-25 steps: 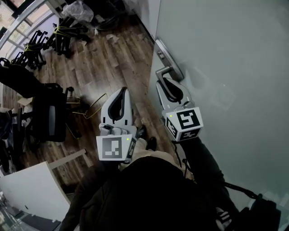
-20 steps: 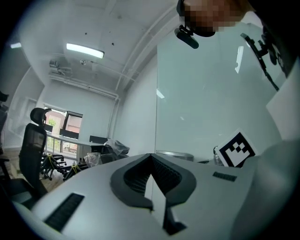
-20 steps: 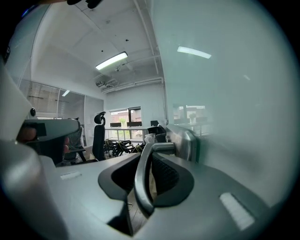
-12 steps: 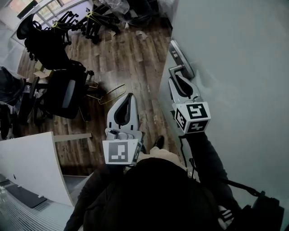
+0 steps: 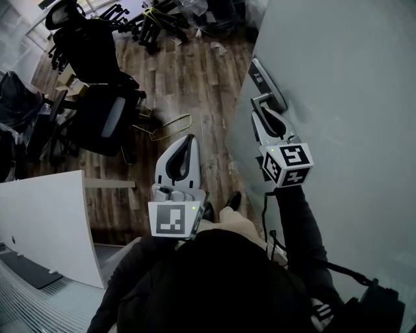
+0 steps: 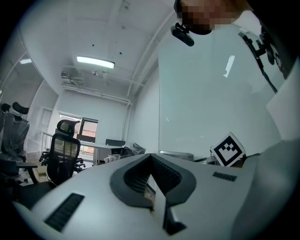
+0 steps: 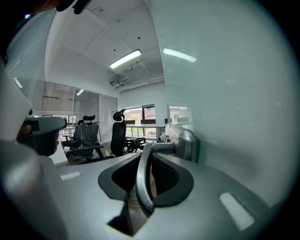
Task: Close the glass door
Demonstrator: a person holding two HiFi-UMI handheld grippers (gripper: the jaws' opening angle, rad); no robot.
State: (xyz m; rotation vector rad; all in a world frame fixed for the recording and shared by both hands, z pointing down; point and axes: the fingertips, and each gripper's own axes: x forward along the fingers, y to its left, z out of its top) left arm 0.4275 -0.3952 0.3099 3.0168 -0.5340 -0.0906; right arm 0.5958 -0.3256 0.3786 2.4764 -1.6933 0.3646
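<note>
The frosted glass door (image 5: 351, 97) fills the right side of the head view, its edge running down toward my feet. Its metal lever handle (image 5: 262, 99) sticks out from a long plate (image 5: 266, 79). My right gripper (image 5: 265, 112) is shut on the lever. In the right gripper view the handle (image 7: 142, 180) runs between the jaws of the right gripper (image 7: 151, 153), with the plate (image 7: 185, 139) just beyond. My left gripper (image 5: 189, 139) hangs over the wooden floor, shut and holding nothing. The left gripper (image 6: 151, 156) points past the door (image 6: 206, 89).
Black office chairs (image 5: 97, 120) stand at the left, with more chair parts (image 5: 156, 16) piled at the far end. A yellow wire frame (image 5: 167, 127) lies on the floor. A white panel (image 5: 45, 221) sits at the lower left. My shoes (image 5: 232, 200) are beside the door edge.
The right gripper has stayed shut on the handle while door and handle shifted right and up in the head view. The chairs slid right and the white panel came further into view.
</note>
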